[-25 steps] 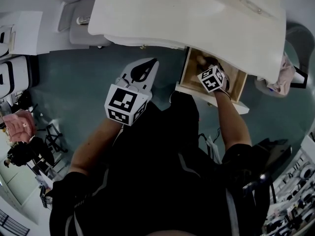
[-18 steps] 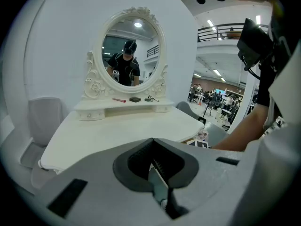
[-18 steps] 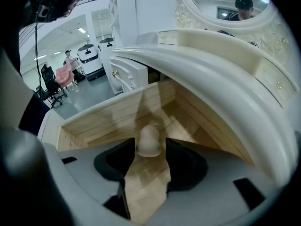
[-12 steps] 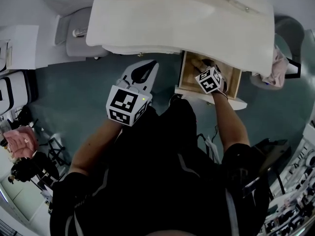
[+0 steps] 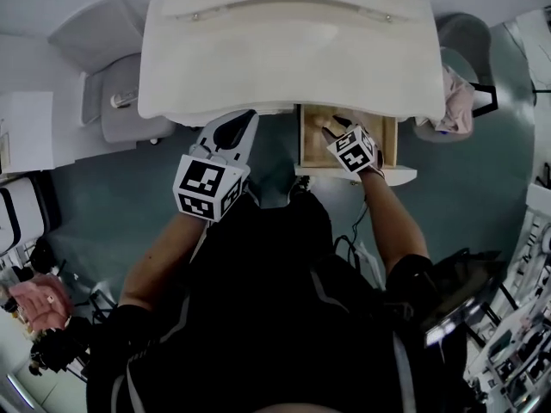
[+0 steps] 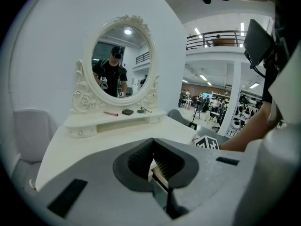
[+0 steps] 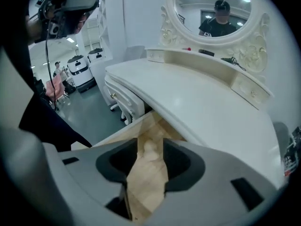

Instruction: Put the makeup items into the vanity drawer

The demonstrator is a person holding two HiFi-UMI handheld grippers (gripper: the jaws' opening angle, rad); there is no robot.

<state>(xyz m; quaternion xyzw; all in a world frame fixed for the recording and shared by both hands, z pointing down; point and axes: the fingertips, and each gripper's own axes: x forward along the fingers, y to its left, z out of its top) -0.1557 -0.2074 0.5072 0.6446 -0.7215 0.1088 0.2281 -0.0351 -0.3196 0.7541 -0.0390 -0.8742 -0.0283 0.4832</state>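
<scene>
Drawer (image 5: 314, 144) stands pulled out beneath the vanity top (image 5: 284, 58); right gripper (image 7: 150, 159) above it gapes empty; left gripper (image 6: 154, 161) is closed, empty.

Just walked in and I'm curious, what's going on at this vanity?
A person stands at the white vanity table with a gripper in each hand. The right gripper reaches into the open light-wood drawer, fingers apart, with a pale beige item lying in line with them. The left gripper hovers shut and empty by the table's front edge. A pink stick, a small black case and a dark looped tool lie on the mirror shelf, not yet put away.
</scene>
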